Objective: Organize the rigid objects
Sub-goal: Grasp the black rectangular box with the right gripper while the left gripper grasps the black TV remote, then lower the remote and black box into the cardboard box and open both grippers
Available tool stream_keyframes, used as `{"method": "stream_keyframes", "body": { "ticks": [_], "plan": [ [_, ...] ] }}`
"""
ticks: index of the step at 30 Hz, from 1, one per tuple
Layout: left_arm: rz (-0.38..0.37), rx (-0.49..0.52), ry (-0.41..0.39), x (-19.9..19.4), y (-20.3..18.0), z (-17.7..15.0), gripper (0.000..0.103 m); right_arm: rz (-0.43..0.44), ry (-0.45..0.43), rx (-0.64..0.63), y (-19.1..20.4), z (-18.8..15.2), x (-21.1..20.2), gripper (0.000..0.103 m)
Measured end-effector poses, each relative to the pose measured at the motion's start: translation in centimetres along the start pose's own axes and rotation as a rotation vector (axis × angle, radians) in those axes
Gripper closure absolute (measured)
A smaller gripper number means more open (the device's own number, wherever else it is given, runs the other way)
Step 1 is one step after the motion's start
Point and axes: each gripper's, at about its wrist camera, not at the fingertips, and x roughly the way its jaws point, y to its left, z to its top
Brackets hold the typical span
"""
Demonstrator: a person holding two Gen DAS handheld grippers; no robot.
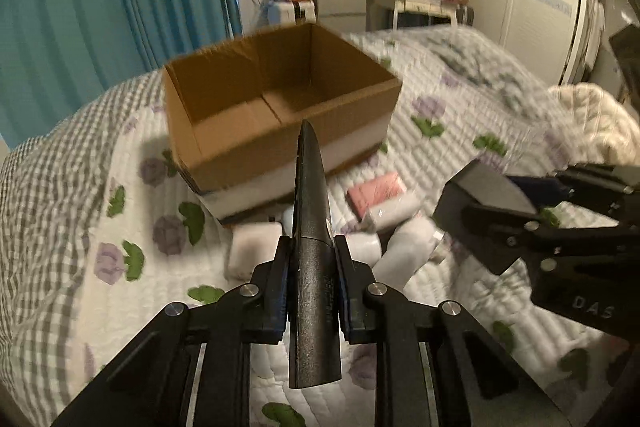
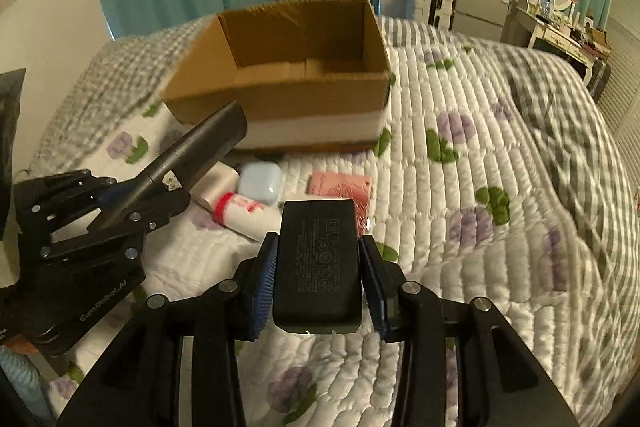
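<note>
I hold a tapered black nozzle point(image 1: 314, 259) clamped in my left hand-held gripper point(image 1: 312, 291), its long axis aimed at the open cardboard box point(image 1: 280, 99) ahead on the bed point(image 2: 500, 187); my right hand-held gripper point(image 2: 318, 287) grips a black power adapter point(image 2: 318, 259).

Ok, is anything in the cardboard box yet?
No. In the left wrist view the cardboard box shows only its bare brown floor, and the small packs lie on the quilt in front of it.
</note>
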Motion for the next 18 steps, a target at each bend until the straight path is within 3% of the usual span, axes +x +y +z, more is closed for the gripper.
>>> {"method": "stream_keyframes", "body": {
  "ticks": [5,10,18],
  "plan": [
    [0.004,-0.042,-0.063,-2.2,0.7,2.9,0.084,0.025,-0.068,-0.020,0.6,2.3,-2.5,0.064],
    [0.030,-0.079,-0.106,-2.9,2.2,6.8,0.084,0.042,-0.159,-0.061,0.9,6.9,-4.6,0.064],
    [0.082,-0.145,-0.104,2.3,4.5,12.4,0.084,0.006,-0.212,-0.097,0.4,14.2,-2.7,0.064]
  ]
}}
